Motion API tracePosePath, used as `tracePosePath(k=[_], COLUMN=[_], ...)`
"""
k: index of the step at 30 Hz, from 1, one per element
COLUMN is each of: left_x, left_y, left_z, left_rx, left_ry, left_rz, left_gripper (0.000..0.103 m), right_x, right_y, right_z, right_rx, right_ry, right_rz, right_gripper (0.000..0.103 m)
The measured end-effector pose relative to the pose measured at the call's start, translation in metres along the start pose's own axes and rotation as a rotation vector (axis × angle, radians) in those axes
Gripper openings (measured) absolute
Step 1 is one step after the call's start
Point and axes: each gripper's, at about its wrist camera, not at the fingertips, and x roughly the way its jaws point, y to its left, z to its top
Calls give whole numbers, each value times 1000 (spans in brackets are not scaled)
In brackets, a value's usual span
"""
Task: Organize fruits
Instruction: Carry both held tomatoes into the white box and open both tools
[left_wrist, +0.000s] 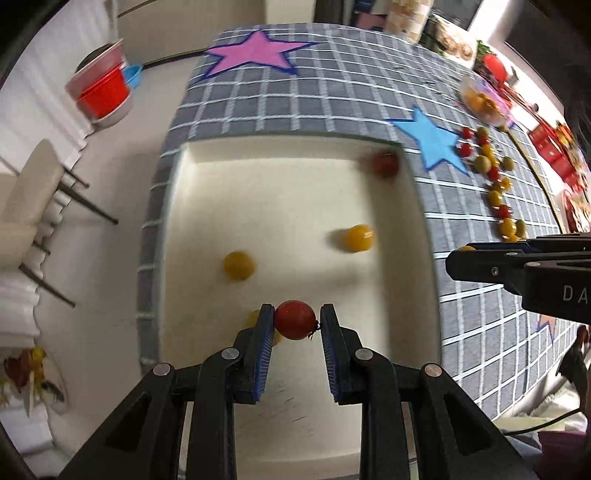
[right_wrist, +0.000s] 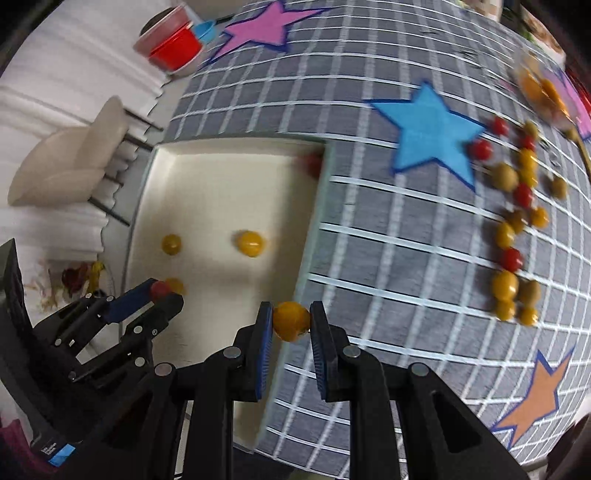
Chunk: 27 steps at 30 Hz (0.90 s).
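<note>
My left gripper (left_wrist: 295, 319) is shut on a red cherry tomato (left_wrist: 294, 319) and holds it above the near part of the white tray (left_wrist: 295, 146). In the tray lie two yellow tomatoes (left_wrist: 239, 265) (left_wrist: 357, 238), a red one (left_wrist: 385, 164) in the far right corner, and one more yellow one half hidden behind my left finger. My right gripper (right_wrist: 291, 319) is shut on a yellow cherry tomato (right_wrist: 291, 319) above the tray's right rim (right_wrist: 310, 236). The left gripper also shows in the right wrist view (right_wrist: 162, 291). A row of loose red, yellow and green tomatoes (right_wrist: 513, 229) lies on the cloth to the right.
A grey checked cloth (right_wrist: 388, 258) with pink, blue and orange stars covers the table. A clear bowl of yellow fruit (left_wrist: 484, 101) stands at the far right. Off the table's left edge are a chair (left_wrist: 33, 199) and stacked red and grey tubs (left_wrist: 103, 88).
</note>
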Motion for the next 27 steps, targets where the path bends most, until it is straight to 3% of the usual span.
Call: tracePosePath(k=[14, 27], left_x=[26, 32], left_y=[39, 33], left_z=[-26, -29], left_rx=[-84, -35], left_ry=[63, 63], left_rz=[64, 104], left_gripper=[27, 28], right_x=[58, 84], right_y=[54, 63], right_z=[17, 23], right_rx=[-107, -103], right_ry=[90, 115], right_rz=[-42, -66], right_gripper=[22, 22])
